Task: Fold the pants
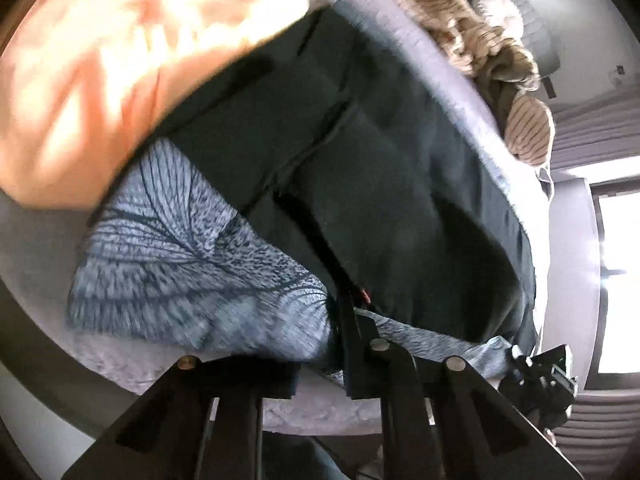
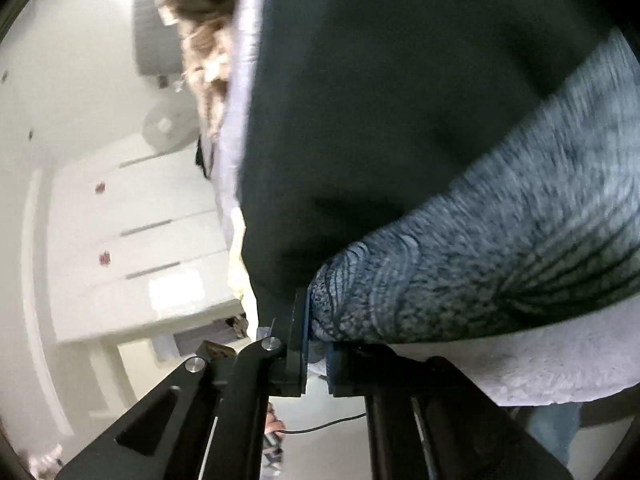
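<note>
Pants (image 1: pixel 380 128) hang pinched in both your grippers, left gripper (image 1: pixel 352 320) and right gripper (image 2: pixel 316 344) clamped on the hem. That keeps the fold edge taut ahead of you, over the grey patterned garment (image 1: pixel 180 248)

Left black two-finger gripper (image 1: pixel 320 364): angular linkage arms, silver pivot screws. Right black two-finger gripper (image 2: pixel 316 360): same build, blue-edged pads, thin black cable (image 2: pixel 324 426)
</note>
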`<move>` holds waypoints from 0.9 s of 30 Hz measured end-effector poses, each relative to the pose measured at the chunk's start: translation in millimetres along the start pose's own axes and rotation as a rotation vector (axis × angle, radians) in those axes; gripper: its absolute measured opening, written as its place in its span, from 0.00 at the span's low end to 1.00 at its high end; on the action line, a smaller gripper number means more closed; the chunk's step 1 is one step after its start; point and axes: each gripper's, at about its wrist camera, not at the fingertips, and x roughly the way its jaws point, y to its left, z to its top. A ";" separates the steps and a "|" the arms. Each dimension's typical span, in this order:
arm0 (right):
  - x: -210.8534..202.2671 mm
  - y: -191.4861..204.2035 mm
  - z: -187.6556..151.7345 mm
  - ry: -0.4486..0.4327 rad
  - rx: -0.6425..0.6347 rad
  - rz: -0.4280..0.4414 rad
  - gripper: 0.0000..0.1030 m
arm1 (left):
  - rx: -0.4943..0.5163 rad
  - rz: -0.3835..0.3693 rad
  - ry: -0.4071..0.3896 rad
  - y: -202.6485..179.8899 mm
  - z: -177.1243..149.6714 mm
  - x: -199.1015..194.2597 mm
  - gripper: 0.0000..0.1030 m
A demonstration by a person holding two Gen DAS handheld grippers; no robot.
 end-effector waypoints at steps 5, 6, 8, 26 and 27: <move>-10.1 47.3 18.8 -0.018 -0.119 0.024 0.07 | 0.041 -0.023 -0.090 -39.5 29.3 -31.5 0.16; -12.9 56.8 24.6 -0.025 -0.136 0.036 0.07 | 0.053 -0.029 -0.112 -48.4 37.6 -37.1 0.16; -16.5 82.9 39.0 -0.038 -0.166 0.052 0.07 | 0.077 -0.049 -0.165 -69.2 59.2 -46.5 0.16; 85.6 119.2 229.5 -0.060 -0.191 -0.270 0.11 | 0.185 0.178 -0.218 -78.7 233.0 36.1 0.56; 90.0 116.9 231.7 -0.054 -0.180 -0.308 0.17 | 0.182 0.177 -0.226 -74.6 233.8 27.7 0.56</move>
